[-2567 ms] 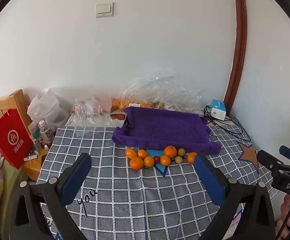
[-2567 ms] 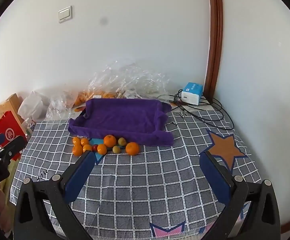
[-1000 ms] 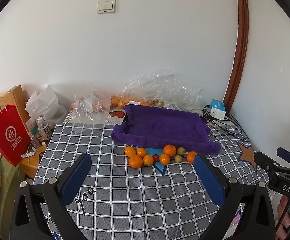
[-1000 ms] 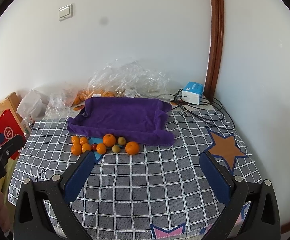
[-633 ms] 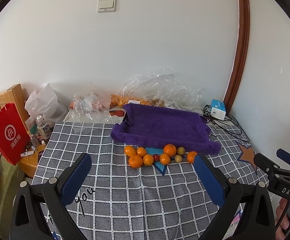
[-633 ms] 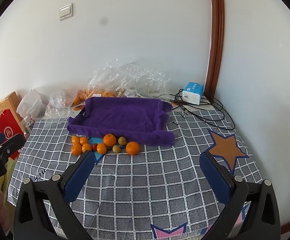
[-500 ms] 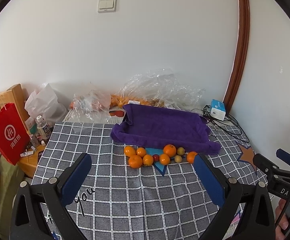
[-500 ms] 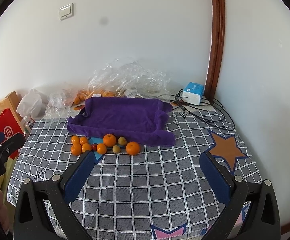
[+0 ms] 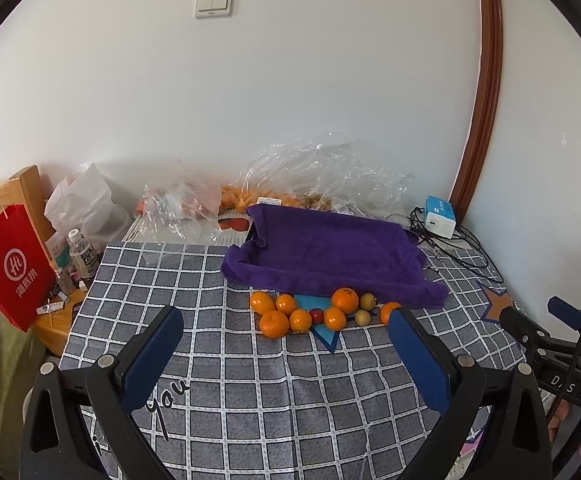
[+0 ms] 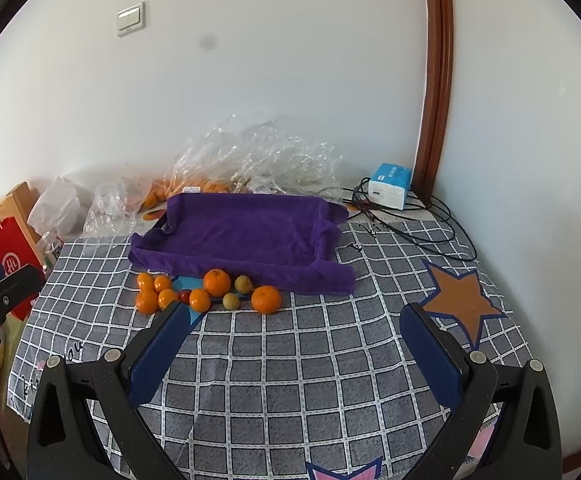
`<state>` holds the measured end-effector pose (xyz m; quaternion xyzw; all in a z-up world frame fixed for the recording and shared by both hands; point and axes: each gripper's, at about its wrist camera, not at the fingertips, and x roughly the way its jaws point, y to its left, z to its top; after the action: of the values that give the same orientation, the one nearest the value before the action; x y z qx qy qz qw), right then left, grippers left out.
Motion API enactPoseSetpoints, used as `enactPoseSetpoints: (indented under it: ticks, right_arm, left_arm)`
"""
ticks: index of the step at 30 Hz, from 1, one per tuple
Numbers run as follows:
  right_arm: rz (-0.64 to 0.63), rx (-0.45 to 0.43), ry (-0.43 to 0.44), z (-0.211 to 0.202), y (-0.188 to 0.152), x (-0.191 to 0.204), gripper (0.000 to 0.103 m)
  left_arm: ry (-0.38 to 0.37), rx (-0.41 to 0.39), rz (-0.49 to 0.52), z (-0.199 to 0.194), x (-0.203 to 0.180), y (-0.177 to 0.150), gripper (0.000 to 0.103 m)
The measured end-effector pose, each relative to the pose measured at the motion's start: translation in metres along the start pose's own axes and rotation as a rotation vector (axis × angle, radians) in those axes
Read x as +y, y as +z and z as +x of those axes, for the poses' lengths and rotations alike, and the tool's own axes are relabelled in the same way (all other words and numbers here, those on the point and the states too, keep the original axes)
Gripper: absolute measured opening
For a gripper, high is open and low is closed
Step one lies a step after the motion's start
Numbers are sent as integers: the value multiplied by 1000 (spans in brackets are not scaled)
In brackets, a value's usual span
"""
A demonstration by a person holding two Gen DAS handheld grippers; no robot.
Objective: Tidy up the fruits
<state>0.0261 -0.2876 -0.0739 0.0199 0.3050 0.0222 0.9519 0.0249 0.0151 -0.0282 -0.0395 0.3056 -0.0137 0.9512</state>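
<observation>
Both grippers are up off the table and we hold them with jaws spread wide, nothing between the blue pads: our left gripper (image 9: 286,330) over the near left part of the checked tablecloth (image 9: 250,392), our right gripper (image 10: 296,328) over the near right part. Neither touches any fruit.

Ahead of us lies the fruit, a loose row of oranges (image 10: 210,288) on the cloth, packed tight against the front edge of the purple towel-lined tray (image 10: 242,236). The biggest orange (image 10: 216,282) sits in the middle of the row; another one (image 10: 266,299) rests alone at the right end. Between them we see two small yellow-green fruits (image 10: 243,284), and one small red fruit (image 10: 185,296) is tucked among the oranges on the left. In the left wrist view the same row (image 9: 318,312) runs along the tray's (image 9: 330,248) near edge, its right-end orange partly hidden behind our right finger pad.

Behind the tray, along the far edge by the wall, crumpled clear plastic bags (image 10: 258,156) hold more orange fruit. A blue-and-white box (image 10: 388,186) with black cables sits in the far right corner. Off the table's left edge stands a red paper bag (image 9: 10,268).
</observation>
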Motion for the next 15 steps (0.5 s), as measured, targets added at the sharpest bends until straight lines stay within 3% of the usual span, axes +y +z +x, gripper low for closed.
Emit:
enactPoseSetpoints:
  ticks: [7,15]
  right_arm:
    - [-35,4,-18,33,-7,5,103]
    - [-29,101,33,90,-20,10,99]
  left_arm:
    - [13,27,-38,32,16,-7,103]
    - [34,82,-79,82,35,-21,102]
